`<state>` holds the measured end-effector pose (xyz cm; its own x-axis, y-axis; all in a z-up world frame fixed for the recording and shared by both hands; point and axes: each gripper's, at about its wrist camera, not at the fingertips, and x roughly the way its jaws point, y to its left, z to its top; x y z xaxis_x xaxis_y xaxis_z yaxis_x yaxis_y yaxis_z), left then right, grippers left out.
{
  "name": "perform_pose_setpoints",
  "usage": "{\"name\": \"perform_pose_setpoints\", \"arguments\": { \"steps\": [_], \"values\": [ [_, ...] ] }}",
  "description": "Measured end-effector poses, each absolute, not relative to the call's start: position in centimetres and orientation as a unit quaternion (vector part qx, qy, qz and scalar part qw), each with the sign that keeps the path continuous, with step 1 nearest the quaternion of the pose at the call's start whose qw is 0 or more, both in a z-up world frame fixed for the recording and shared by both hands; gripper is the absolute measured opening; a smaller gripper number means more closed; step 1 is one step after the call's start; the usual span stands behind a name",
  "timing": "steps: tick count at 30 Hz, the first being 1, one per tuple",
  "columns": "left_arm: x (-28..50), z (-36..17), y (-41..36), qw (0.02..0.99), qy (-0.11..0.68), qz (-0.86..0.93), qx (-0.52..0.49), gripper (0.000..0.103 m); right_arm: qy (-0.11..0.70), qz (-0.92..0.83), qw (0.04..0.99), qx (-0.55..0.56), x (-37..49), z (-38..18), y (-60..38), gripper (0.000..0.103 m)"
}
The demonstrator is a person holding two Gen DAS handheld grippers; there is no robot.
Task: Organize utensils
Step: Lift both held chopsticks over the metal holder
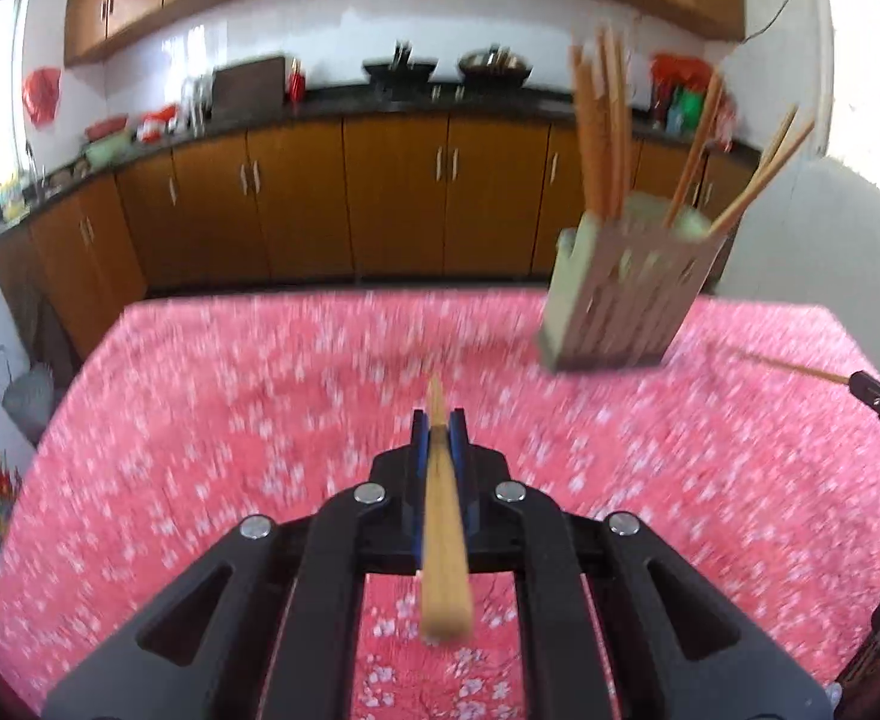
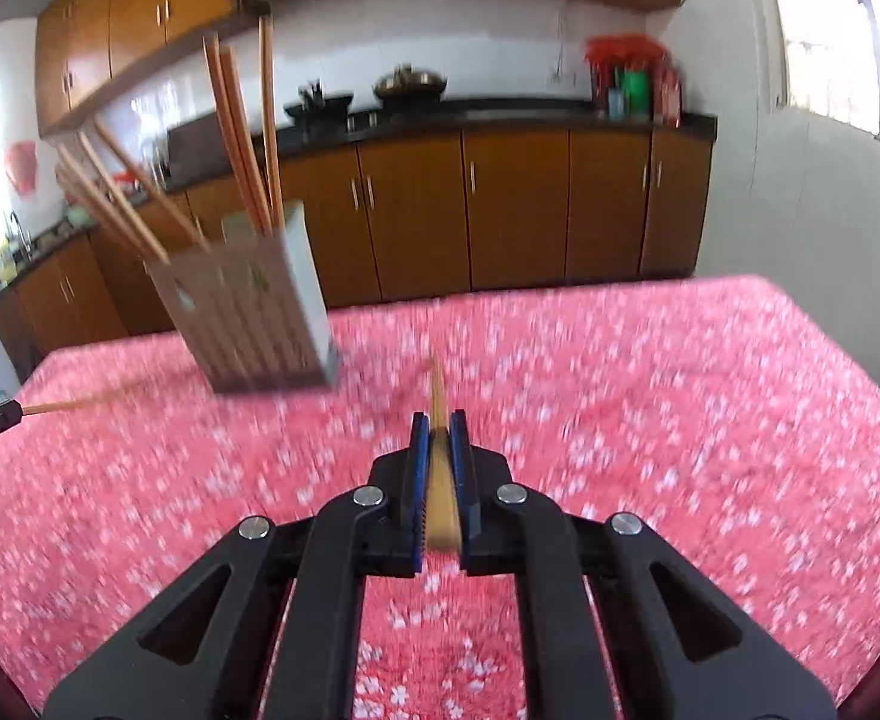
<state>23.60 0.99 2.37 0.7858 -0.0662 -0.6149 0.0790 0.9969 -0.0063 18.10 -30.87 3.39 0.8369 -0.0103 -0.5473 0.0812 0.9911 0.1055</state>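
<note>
Left wrist view: each gripper's fingers [image 1: 422, 450] clench a chopstick [image 1: 443, 540] running lengthwise between them.

Pink white-flowered tablecloth [image 1: 200, 420], tan chopsticks [image 1: 599, 132].

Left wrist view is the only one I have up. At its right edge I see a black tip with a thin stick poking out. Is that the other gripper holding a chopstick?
Observer: Yes. In the right wrist view the right gripper is shut on its own chopstick, which lies lengthwise between the blue pads.
Operator: Does its thin end reach the chopstick holder?
Observer: No. The tip stops over the pink floral tablecloth, to the right of the chopstick holder.
Operator: Can that view see my gripper?
Observer: Only the tip of the left gripper, at the left edge, with a chopstick end sticking out.
</note>
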Motion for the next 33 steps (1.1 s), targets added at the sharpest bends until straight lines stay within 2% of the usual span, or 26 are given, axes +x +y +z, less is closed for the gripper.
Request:
{"name": "perform_pose_setpoints", "arguments": {
  "steps": [13,26,33],
  "values": [
    [23.2,10.6,2.2,0.962,0.258,-0.088,-0.034,0.008,0.218,-0.003,0.973,0.074,17.5,9.0,-31.5,0.008],
    [22.4,19.7,-1.1,0.971,0.179,-0.155,-0.038,0.008,0.093,0.077,0.989,0.082,16.1,20.0,-29.5,0.008],
    [24.7,21.3,-3.9,0.976,0.155,-0.152,-0.024,0.008,0.048,0.079,0.992,0.083,18.4,21.9,-27.6,0.008]
  ]
}}
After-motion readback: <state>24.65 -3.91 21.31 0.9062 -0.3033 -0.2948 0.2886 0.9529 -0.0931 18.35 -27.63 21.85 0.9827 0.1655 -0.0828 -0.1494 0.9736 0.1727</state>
